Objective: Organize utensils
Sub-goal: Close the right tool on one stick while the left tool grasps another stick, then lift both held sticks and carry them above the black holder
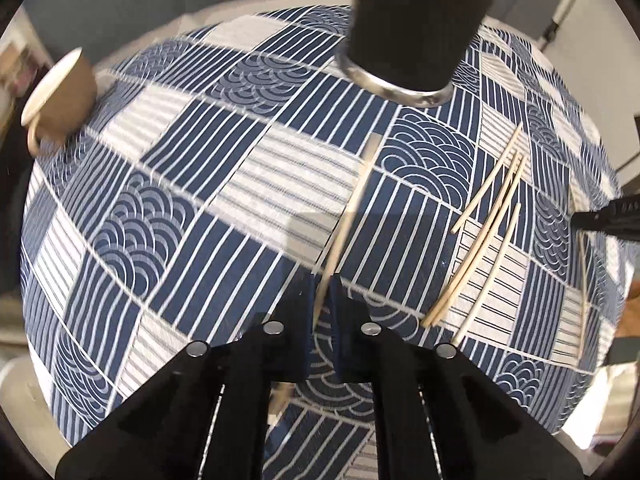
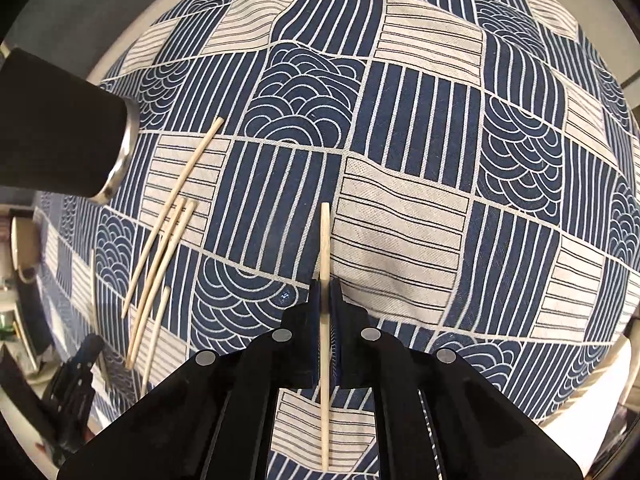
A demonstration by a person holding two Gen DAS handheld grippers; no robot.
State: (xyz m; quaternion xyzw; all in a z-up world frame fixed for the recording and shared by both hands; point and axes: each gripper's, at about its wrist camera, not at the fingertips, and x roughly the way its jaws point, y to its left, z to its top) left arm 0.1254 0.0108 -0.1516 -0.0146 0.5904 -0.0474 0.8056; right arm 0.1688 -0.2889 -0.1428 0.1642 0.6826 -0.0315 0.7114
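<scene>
My left gripper (image 1: 325, 286) is shut on a wooden chopstick (image 1: 352, 208) that points up and away, blurred, toward a black cup (image 1: 412, 28) with a metal rim standing at the top. My right gripper (image 2: 329, 294) is shut on another wooden chopstick (image 2: 325, 240), held above the cloth. Several loose chopsticks (image 1: 488, 224) lie on the blue patterned tablecloth (image 1: 200, 200) right of my left gripper. They also show in the right wrist view (image 2: 168, 248), left of my right gripper, below the black cup (image 2: 60, 128).
A tan mug (image 1: 60, 96) with a white inside stands at the far left table edge. The other gripper (image 1: 608, 220) shows at the right edge of the left wrist view, and at the lower left in the right wrist view (image 2: 76, 372).
</scene>
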